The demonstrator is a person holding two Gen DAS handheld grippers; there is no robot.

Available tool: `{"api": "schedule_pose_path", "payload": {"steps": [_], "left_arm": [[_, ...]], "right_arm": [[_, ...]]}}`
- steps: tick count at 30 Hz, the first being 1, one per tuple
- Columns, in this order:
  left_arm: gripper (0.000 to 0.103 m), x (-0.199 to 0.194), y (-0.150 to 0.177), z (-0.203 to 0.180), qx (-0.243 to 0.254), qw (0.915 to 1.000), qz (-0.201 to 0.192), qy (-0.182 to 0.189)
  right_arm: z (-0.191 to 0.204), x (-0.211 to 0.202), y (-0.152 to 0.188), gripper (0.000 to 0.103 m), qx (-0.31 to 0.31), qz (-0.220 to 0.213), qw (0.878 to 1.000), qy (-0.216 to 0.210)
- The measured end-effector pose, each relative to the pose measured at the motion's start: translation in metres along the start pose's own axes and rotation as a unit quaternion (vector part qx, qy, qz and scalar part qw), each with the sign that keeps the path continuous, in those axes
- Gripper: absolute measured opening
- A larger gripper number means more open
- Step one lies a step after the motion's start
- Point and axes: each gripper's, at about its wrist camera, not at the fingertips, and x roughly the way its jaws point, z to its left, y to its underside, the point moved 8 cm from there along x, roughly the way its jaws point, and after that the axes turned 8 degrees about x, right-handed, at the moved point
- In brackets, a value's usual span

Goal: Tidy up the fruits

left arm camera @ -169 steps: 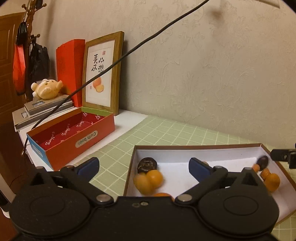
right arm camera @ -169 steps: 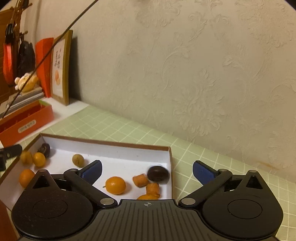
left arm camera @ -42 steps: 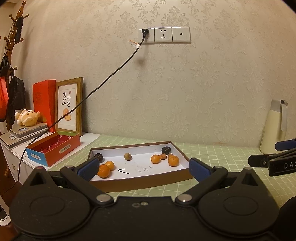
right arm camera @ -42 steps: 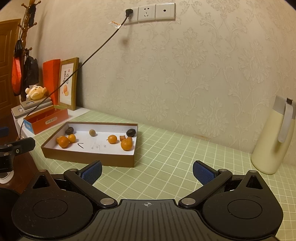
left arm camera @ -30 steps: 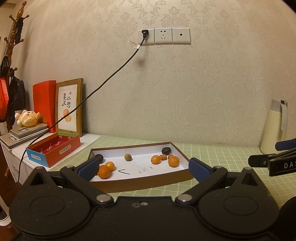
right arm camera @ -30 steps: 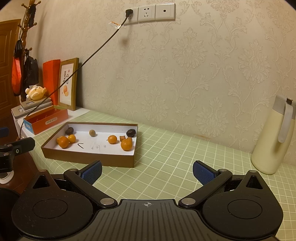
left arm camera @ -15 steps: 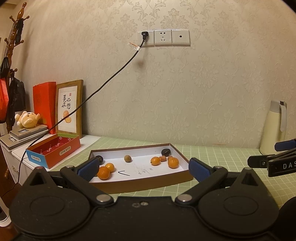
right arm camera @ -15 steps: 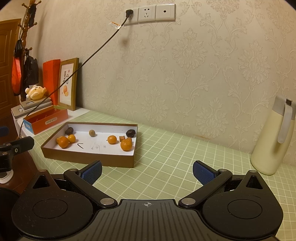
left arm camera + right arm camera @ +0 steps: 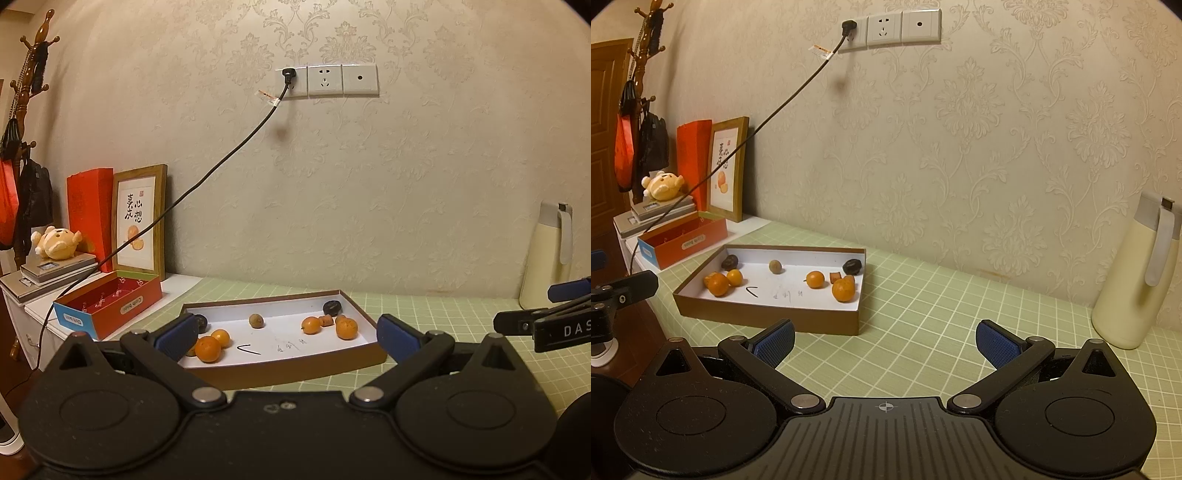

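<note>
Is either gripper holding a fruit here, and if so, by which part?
No, nothing is held. The left gripper and right gripper are open and empty; the fruits lie in the shallow box.

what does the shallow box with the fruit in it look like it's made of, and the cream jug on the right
The shallow box looks like cardboard: thin straight walls, matte brown outside, plain white inside with pen marks on the floor. The cream jug looks like painted metal or hard plastic, which one is unclear; its body is smooth with a soft sheen, and its grey lid and handle look like plastic.
</note>
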Motion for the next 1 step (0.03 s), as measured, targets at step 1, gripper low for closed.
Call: {"api": "schedule_pose_path", "payload": {"steps": [1], "left_arm": [[0.097,0.0001,0.0003,0.0000,0.001,1.0000,0.001,0.001]], "right_arm": [[-0.0002,0.0001,0.0000,0.103,0.000,0.000,1.000,0.000]]}}
